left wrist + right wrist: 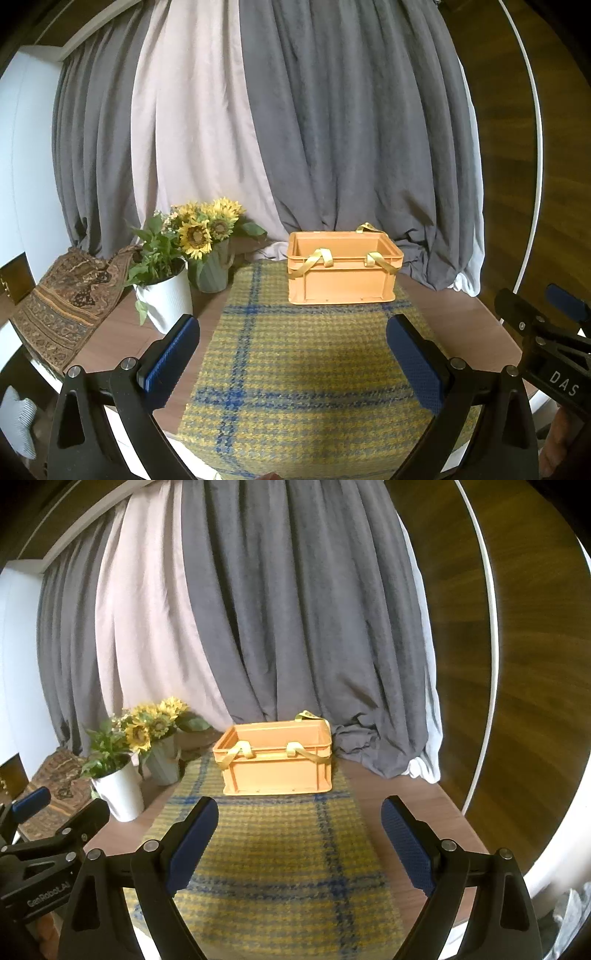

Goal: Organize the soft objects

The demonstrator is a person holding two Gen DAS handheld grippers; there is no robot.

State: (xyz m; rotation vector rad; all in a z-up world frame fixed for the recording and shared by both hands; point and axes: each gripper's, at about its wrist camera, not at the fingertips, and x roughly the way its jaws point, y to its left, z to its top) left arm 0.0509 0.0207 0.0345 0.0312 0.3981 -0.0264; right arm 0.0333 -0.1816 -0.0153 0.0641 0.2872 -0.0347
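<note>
Blue-padded grippers (291, 354) (299, 834) level, agape.

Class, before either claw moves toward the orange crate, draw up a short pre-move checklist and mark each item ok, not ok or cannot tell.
1. Left claw open and holding nothing: ok.
2. Right claw open and holding nothing: ok.
3. Orange crate upright on the plaid cloth: ok.
4. Yellow ribbon all inside the crate: not ok, it drapes over the front rim.
5. Crate's floor free of other items: cannot tell, hidden.
6. White pot clear of the crate: ok.
</note>
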